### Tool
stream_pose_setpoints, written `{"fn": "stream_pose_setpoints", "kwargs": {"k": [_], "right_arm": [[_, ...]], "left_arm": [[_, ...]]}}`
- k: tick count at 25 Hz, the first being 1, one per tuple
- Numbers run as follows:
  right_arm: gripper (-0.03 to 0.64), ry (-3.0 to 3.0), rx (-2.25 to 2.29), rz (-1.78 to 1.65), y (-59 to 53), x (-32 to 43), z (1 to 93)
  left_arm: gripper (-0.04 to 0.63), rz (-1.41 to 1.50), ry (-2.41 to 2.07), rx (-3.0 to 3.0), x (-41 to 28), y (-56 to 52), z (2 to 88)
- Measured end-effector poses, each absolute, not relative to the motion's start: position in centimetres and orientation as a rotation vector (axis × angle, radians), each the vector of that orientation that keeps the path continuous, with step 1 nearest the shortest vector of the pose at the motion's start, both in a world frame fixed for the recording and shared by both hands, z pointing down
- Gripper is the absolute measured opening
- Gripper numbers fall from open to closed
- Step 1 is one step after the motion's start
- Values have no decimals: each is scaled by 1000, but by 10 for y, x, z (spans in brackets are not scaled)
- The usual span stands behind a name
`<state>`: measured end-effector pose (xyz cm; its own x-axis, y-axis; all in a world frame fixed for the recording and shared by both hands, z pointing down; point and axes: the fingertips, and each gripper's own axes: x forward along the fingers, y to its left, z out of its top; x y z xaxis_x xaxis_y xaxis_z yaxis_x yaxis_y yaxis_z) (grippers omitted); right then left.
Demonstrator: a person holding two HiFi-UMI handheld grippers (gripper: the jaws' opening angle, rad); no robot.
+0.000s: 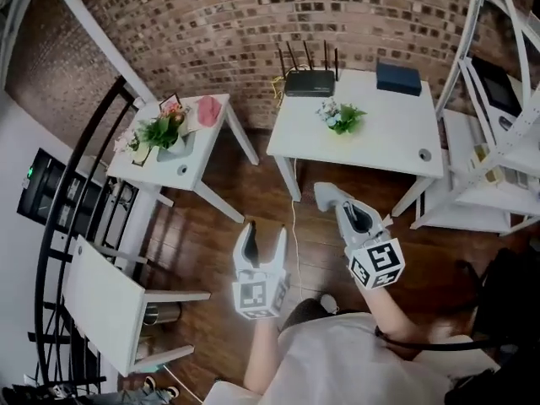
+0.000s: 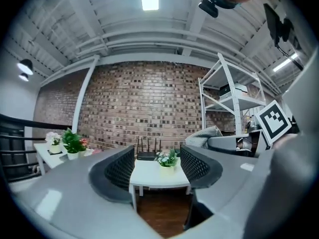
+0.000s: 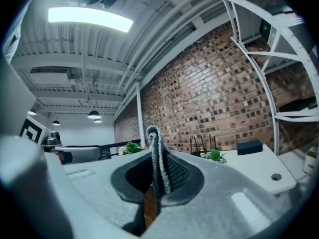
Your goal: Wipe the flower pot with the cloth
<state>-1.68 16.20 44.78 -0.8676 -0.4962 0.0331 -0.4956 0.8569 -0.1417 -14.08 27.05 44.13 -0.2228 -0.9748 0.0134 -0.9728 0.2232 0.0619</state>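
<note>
The small flower pot (image 1: 342, 118) with green leaves and pale blooms stands on the white table (image 1: 380, 142) ahead. It also shows between the left jaws in the left gripper view as the pot (image 2: 167, 161), far off. My left gripper (image 1: 264, 234) hangs over the wood floor, jaws apart, nothing between them. My right gripper (image 1: 337, 205) is shut on a grey cloth (image 1: 325, 194), a little short of the table's front edge. In the right gripper view the cloth (image 3: 155, 158) stands up folded between the jaws, and the pot (image 3: 215, 156) lies beyond at the right.
A black router (image 1: 309, 83) and a dark blue box (image 1: 398, 78) sit at the table's back. A smaller white table (image 1: 190, 171) at left holds potted plants (image 1: 160, 133) and a pink thing (image 1: 207, 110). White shelving (image 1: 498, 142) stands right, a white chair (image 1: 101, 302) and black railing left.
</note>
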Motion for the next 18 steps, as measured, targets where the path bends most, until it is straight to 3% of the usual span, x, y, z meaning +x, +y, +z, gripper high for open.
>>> {"fn": "stream_pose_setpoints", "kwargs": {"k": [8, 18], "right_arm": [[3, 2923, -1198, -262, 69, 18, 473], [3, 2842, -1380, -177, -91, -25, 451]], "left_arm": [[293, -26, -2089, 2201, -125, 136, 475], [320, -18, -1885, 2388, -170, -38, 473]]}}
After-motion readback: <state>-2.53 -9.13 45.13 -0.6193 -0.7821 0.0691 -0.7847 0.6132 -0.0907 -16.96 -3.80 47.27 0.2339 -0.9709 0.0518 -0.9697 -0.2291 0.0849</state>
